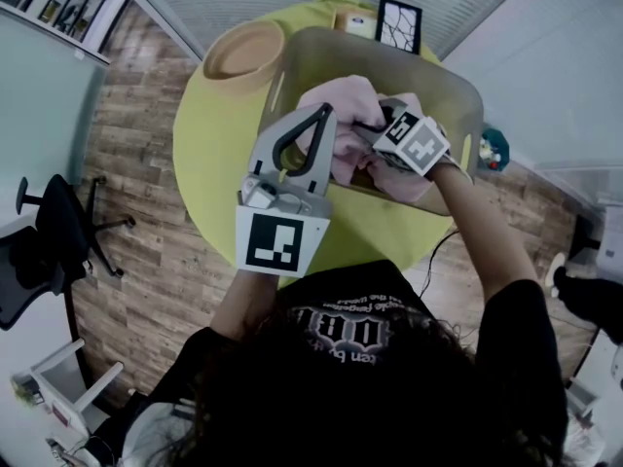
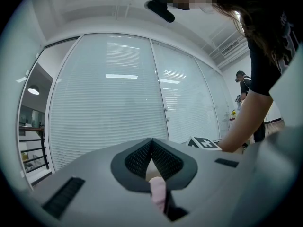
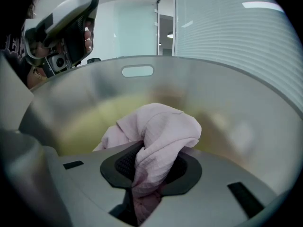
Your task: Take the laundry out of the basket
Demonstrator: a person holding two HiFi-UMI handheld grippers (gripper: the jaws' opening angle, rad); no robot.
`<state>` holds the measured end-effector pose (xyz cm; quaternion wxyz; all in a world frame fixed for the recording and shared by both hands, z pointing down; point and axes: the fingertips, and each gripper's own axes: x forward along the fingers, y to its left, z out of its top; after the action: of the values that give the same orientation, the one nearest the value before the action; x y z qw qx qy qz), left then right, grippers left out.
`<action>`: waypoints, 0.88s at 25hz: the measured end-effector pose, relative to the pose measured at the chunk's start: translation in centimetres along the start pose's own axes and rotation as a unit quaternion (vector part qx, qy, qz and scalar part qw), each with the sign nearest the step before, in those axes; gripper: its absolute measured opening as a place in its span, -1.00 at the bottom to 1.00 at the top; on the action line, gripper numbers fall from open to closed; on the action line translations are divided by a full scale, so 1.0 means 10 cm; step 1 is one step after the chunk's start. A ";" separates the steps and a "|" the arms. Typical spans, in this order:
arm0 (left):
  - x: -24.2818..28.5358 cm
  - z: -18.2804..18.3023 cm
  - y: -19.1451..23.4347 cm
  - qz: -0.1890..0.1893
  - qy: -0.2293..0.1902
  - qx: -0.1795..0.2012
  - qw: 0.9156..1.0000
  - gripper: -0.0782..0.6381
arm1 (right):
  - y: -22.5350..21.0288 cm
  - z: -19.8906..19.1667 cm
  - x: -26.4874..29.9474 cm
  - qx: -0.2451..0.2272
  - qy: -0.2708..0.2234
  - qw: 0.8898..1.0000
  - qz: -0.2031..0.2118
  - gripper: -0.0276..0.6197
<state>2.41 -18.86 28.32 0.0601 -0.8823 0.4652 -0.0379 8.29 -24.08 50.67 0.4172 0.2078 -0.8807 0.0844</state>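
A translucent laundry basket point(image 1: 458, 90) stands on a round yellow-green table point(image 1: 209, 154). Pink cloth point(image 1: 343, 105) lies bunched inside it. My right gripper point(image 1: 368, 132) reaches down into the basket, and its jaws are shut on a fold of the pink cloth point(image 3: 161, 126), with the basket wall point(image 3: 227, 103) behind. My left gripper point(image 1: 325, 115) is raised at the basket's near left rim, pointing up. Its jaws point(image 2: 152, 143) are shut, with a small bit of pink cloth point(image 2: 157, 193) pinched between them.
A tan bowl point(image 1: 243, 52) sits on the table left of the basket, and a framed picture point(image 1: 399, 22) stands behind it. An office chair point(image 1: 49, 241) is on the wooden floor at left. A person point(image 2: 244, 84) stands far off by the blinds.
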 end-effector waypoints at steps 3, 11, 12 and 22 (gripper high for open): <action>-0.02 0.00 0.00 0.002 -0.001 -0.003 1.000 -0.78 | -0.02 0.07 -0.11 0.010 -0.023 1.000 -0.007 -0.56; -0.10 0.03 0.03 0.015 0.000 0.004 1.000 -0.78 | -0.07 0.33 -0.44 0.033 -0.092 0.995 -0.028 -0.56; -0.10 0.03 0.03 0.016 0.001 0.006 1.000 -0.78 | -0.07 0.37 -0.48 0.036 -0.101 0.994 -0.031 -0.56; -0.21 0.08 0.08 0.037 0.001 0.013 0.999 -0.78 | -0.03 0.75 -0.96 0.048 -0.189 0.978 -0.071 -0.57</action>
<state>0.65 -17.50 27.43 0.0723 -0.8635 0.4974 -0.0421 8.57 -23.97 38.49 0.2377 0.3019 -0.9216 0.0556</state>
